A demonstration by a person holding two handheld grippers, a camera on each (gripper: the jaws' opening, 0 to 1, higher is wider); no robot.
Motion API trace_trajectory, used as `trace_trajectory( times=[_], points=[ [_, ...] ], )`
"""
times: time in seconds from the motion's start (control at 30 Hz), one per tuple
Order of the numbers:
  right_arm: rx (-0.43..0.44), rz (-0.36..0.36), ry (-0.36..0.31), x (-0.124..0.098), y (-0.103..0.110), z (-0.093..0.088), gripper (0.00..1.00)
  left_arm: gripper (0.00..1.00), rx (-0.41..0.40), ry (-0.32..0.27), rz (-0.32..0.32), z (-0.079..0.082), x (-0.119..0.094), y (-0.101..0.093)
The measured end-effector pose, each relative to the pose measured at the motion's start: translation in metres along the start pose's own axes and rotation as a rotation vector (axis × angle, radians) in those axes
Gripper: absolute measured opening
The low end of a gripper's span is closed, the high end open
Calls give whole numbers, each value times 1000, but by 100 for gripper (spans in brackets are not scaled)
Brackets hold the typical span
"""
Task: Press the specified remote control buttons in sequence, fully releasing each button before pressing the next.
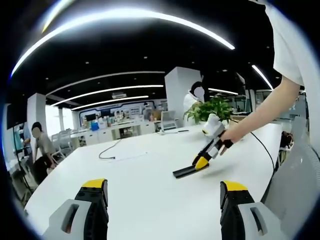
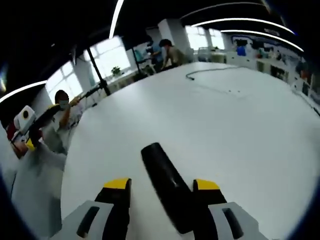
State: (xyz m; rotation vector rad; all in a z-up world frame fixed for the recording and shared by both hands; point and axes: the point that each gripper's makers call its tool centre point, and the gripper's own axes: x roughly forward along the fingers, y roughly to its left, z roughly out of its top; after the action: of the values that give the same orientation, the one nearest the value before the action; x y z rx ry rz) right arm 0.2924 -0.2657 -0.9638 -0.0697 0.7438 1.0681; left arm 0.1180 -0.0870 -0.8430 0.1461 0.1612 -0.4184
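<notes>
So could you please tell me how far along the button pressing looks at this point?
Nothing shows as pressed yet. In hand: the right tool is down at one end of the black remote on the white table, the remote lying between its jaws. The left tool hovers open, idle. The sequence itself cannot be judged.

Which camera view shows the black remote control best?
The right gripper view: the remote control lies close on the white table, between the right tongs. In the left gripper view it is small and far, with the right tongs at its end.
</notes>
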Motion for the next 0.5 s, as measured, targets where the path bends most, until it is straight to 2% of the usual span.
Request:
trace_trajectory(
  times=[0.1,0.27,0.43,0.5],
  points=[
    [24,-67,-63,-10,-8,0,67,96,-2,3,-7,-1,0,-1],
    [46,-136,-136,-30,-6,-4,74,96,-5,4,-20,-1,1,-4],
    [88,-187,-238,-52,1,-5,92,96,-2,9,-31,-3,1,-7],
    [94,-191,-246,-57,4,-7,95,96,0,9,-33,-3,1,-7]
  ],
)
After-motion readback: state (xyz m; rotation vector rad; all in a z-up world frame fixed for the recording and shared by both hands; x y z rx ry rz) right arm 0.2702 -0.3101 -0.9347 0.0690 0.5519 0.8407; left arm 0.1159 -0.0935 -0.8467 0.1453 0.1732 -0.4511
